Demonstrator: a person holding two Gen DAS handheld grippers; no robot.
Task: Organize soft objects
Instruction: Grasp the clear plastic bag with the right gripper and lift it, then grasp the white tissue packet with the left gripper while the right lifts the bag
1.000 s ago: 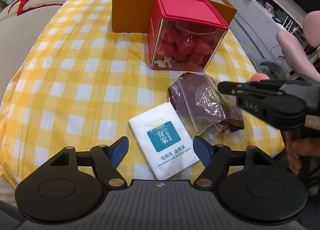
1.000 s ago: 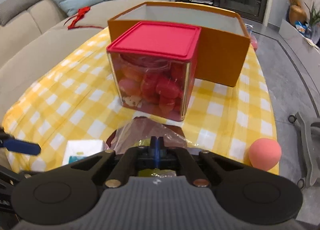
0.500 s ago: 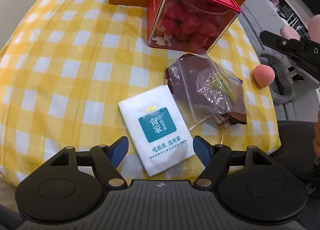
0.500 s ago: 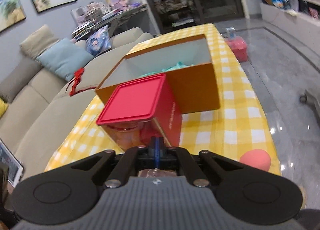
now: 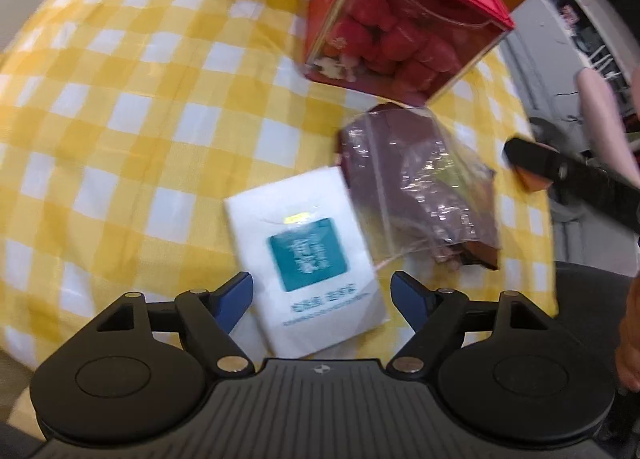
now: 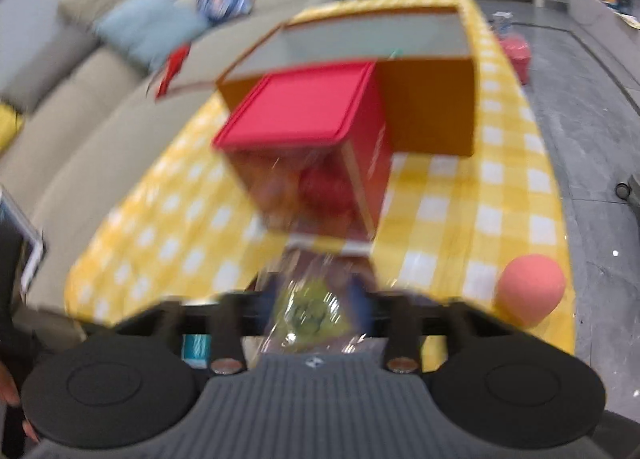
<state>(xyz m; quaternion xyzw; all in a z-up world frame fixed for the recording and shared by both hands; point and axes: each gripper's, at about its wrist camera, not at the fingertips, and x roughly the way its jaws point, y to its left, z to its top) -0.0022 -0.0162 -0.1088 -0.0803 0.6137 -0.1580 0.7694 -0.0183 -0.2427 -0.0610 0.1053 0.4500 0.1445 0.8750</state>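
Right wrist view: right gripper [image 6: 316, 299], jaws just opening, now straddles the plastic bag [image 6: 316, 311] at lower centre without clamping. Left gripper [image 5: 322, 295], jaws apart, hangs over the white packet [image 5: 304, 259] at lower centre, likely next for the orange box [image 6: 424, 107].

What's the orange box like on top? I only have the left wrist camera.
Observer: The orange box is open-topped with grey inner walls. Its floor is hidden.
Operator: And the right gripper?
Observer: The right gripper has just been opening its jaws. The plastic bag shows between them, but blur hides any contact.
Operator: Anything else soft?
Observer: A round pink ball sits in full view on the checked cloth, near its corner.
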